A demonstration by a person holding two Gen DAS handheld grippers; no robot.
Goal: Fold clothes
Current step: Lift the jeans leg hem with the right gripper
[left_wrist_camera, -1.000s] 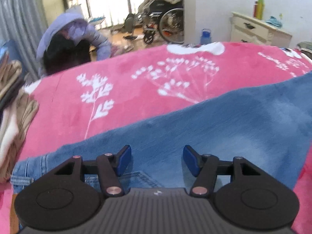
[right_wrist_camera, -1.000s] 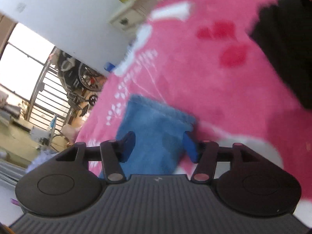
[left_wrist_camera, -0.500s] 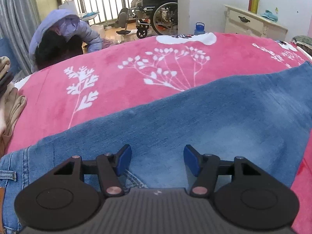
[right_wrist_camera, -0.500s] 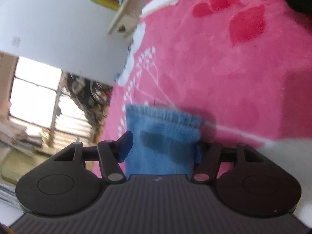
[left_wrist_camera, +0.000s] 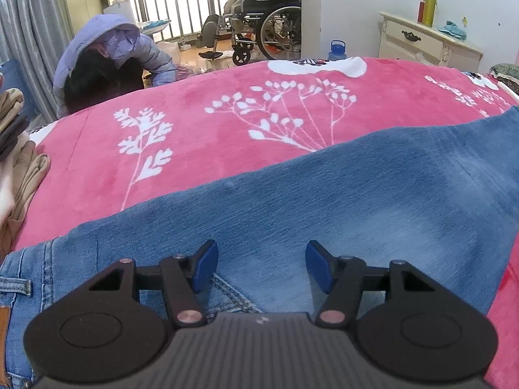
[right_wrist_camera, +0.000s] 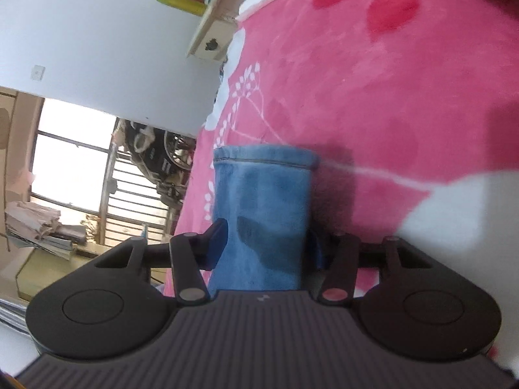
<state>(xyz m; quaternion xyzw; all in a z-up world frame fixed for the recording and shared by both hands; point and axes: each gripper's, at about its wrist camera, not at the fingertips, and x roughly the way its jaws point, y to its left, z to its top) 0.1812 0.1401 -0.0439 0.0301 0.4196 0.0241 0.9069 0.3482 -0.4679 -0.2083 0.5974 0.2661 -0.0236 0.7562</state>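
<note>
Blue jeans (left_wrist_camera: 324, 201) lie spread flat across a pink flowered blanket (left_wrist_camera: 201, 136), waistband at the lower left. My left gripper (left_wrist_camera: 262, 264) hovers open just over the crotch seam, nothing between its blue pads. In the right wrist view the camera is rolled on its side. There the hemmed end of a jeans leg (right_wrist_camera: 262, 188) lies between the fingers of my right gripper (right_wrist_camera: 266, 244), which stands open around the cloth. Denim partly hides the right pad.
A person in a lilac hooded jacket (left_wrist_camera: 107, 61) bends down beyond the bed's far left. Folded beige clothes (left_wrist_camera: 16, 149) are stacked at the left edge. A wheelchair (left_wrist_camera: 269, 26), a blue jug (left_wrist_camera: 337, 50) and a white dresser (left_wrist_camera: 421, 45) stand behind.
My right gripper has moved forward along the blanket, so the jeans leg end now sits between its fingers. The left gripper has stayed open over the jeans, shifting only slightly.
</note>
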